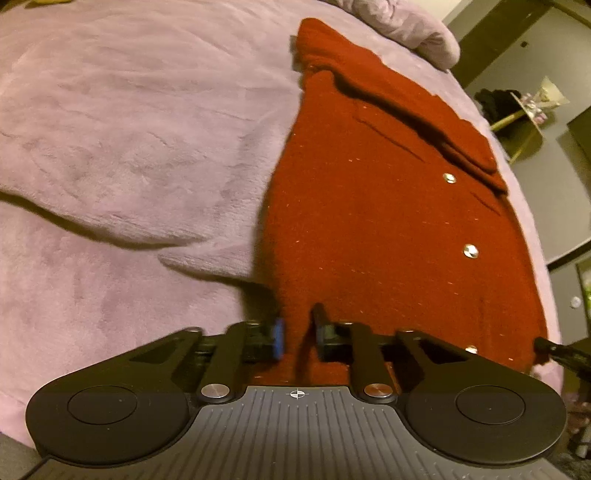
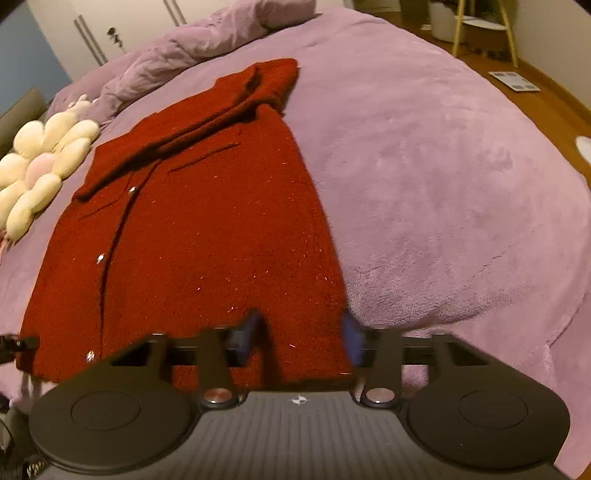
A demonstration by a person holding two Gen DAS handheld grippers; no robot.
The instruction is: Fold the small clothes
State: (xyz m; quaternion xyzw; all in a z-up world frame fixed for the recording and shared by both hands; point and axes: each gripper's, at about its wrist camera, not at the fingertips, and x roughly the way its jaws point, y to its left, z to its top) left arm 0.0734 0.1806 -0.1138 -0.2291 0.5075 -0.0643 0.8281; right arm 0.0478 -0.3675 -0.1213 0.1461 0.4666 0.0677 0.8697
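A dark red knit cardigan (image 1: 369, 221) with metal snap buttons lies flat on a lilac fleece blanket (image 1: 129, 129), its sleeve folded across the chest. My left gripper (image 1: 298, 328) is at the near hem by the cardigan's left edge, shut on a pinch of the red fabric. In the right wrist view the cardigan (image 2: 203, 221) stretches away from me. My right gripper (image 2: 301, 332) sits over the hem's right corner. Its blurred fingers (image 2: 251, 328) stand apart with the fabric lying flat between them.
A cream flower-shaped plush (image 2: 40, 162) rests on the blanket (image 2: 443, 184) left of the cardigan. A crumpled lilac duvet (image 2: 207, 40) is bunched at the far end. Past the bed's right edge are a wooden floor, a scale (image 2: 513, 81) and a stool (image 2: 480, 26).
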